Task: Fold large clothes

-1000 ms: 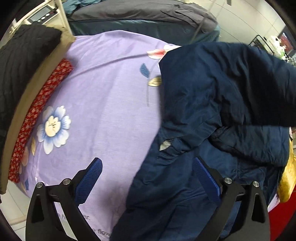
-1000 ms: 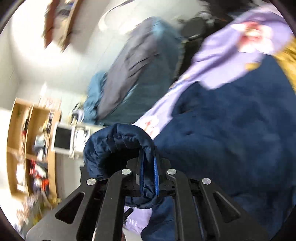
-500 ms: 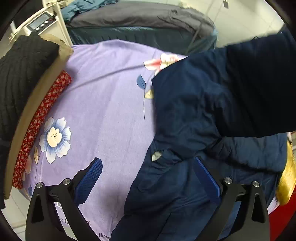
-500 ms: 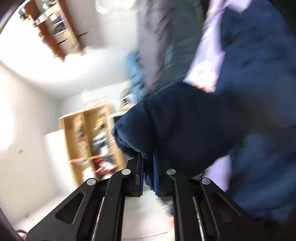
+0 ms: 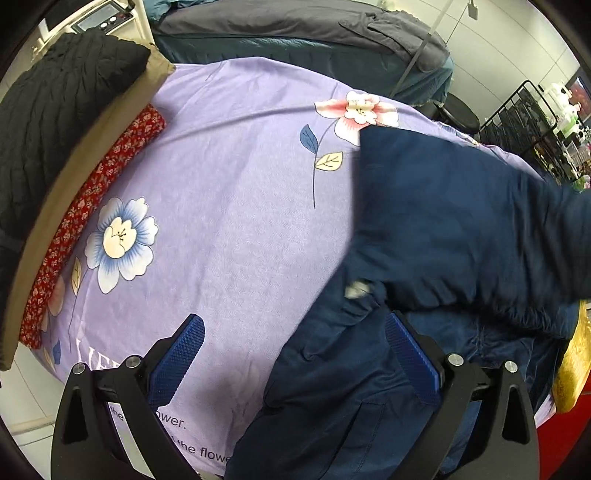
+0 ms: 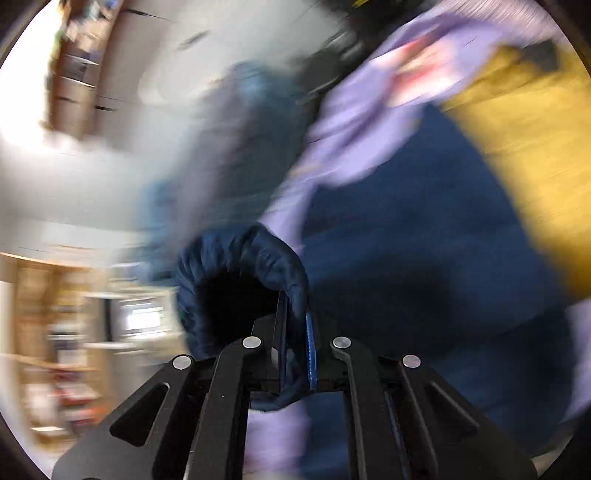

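A navy padded jacket (image 5: 436,229) lies on the right side of a lilac flowered sheet (image 5: 229,206) covering the tabletop. Along the sheet's left edge sit a red floral cloth (image 5: 92,192) and a black knit garment (image 5: 55,110); a grey-covered bed (image 5: 295,26) stands behind. The left gripper (image 5: 295,365) hangs with fingers spread wide, empty, over the jacket's edge. The blurred right view shows the right gripper (image 6: 295,343) clenched on a jacket cuff (image 6: 243,258), beside wooden shelves (image 6: 44,332) and a yellow cloth (image 6: 532,155).

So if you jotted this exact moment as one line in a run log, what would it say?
task: fold large clothes | right gripper: shut on navy jacket cuff | left gripper: open above jacket | surface: purple floral sheet
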Available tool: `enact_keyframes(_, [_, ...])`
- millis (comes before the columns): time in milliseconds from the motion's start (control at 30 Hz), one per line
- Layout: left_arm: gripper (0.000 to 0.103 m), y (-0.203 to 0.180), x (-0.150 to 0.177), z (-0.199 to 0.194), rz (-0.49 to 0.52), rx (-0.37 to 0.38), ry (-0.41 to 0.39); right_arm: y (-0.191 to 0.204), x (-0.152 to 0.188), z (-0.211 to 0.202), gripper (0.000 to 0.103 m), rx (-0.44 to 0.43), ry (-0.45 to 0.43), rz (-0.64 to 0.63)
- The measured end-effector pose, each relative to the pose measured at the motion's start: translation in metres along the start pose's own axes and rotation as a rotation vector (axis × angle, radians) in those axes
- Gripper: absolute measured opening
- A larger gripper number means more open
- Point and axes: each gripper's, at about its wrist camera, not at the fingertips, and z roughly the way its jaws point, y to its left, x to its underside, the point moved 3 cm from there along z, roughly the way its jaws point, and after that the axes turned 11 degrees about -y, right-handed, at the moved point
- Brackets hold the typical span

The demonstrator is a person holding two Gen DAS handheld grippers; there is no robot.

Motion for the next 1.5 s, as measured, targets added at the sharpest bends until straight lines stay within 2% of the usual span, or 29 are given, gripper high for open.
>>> enact_keyframes(100, [0.096, -0.010, -0.004, 0.001, 0.028, 0.009, -0.003, -0.051, 0.008, 0.014, 0.009, 0.155, 0.009, -0.065])
enact_keyframes(200, [0.096, -0.025, -0.012, -0.001, 0.084, 0.006, -0.024, -0.077, 0.022, 0.034, 0.010, 0.294, 0.016, -0.209])
enact_keyframes(267, [0.096, -0.035, -0.017, -0.004, 0.126, -0.008, -0.044, -0.077, 0.030, 0.041, 0.011, 0.308, -0.001, -0.252])
enact_keyframes(367, [0.096, -0.045, -0.021, -0.010, 0.169, -0.019, -0.079, -0.080, 0.033, 0.023, 0.023, 0.322, -0.051, -0.298])
enact_keyframes(400, [0.096, -0.046, -0.020, -0.010, 0.177, -0.024, -0.084, -0.074, 0.029, 0.021, 0.034, 0.337, -0.075, -0.312])
enact_keyframes(433, [0.096, -0.047, -0.019, -0.010, 0.183, -0.032, -0.086, -0.068, 0.026, 0.018, 0.052, 0.343, -0.101, -0.316])
enact_keyframes(500, [0.096, -0.047, -0.016, -0.006, 0.188, -0.046, -0.075, -0.059, 0.020, -0.014, 0.067, 0.345, -0.193, -0.309])
enact_keyframes(600, [0.096, -0.044, -0.009, 0.001, 0.185, -0.060, -0.058, -0.042, 0.005, -0.037, 0.067, 0.434, -0.298, -0.419])
enact_keyframes(700, [0.096, -0.050, -0.004, 0.006, 0.211, -0.063, -0.049, -0.006, 0.019, -0.042, 0.067, 0.365, -0.319, -0.591])
enact_keyframes(867, [0.096, -0.075, -0.006, 0.003, 0.291, -0.045, -0.095, 0.052, 0.081, 0.002, 0.067, 0.252, -0.218, -0.981])
enact_keyframes(933, [0.096, -0.085, -0.007, 0.000, 0.323, -0.021, -0.136, 0.060, 0.109, 0.018, 0.067, 0.215, -0.173, -1.081])
enact_keyframes(1000, [0.096, -0.093, -0.007, 0.000, 0.343, 0.014, -0.158, 0.060, 0.126, 0.034, 0.067, 0.203, -0.110, -1.125])
enact_keyframes(1067, [0.096, -0.098, -0.004, 0.003, 0.358, 0.014, -0.164, 0.050, 0.137, 0.043, 0.067, 0.255, -0.069, -1.173])
enact_keyframes(1133, [0.096, -0.104, -0.001, 0.008, 0.379, 0.010, -0.152, 0.038, 0.136, 0.047, 0.067, 0.336, -0.064, -1.212])
enact_keyframes(1267, [0.096, -0.115, 0.006, 0.018, 0.437, -0.003, -0.129, 0.002, 0.114, 0.053, 0.066, 0.459, -0.025, -1.172])
enact_keyframes(1400, [0.096, -0.128, 0.009, 0.019, 0.482, 0.018, -0.122, -0.022, 0.106, 0.067, 0.066, 0.481, 0.020, -1.156])
enact_keyframes(1500, [0.096, -0.135, 0.010, 0.017, 0.479, 0.049, -0.117, -0.027, 0.110, 0.083, 0.067, 0.537, 0.024, -1.212])
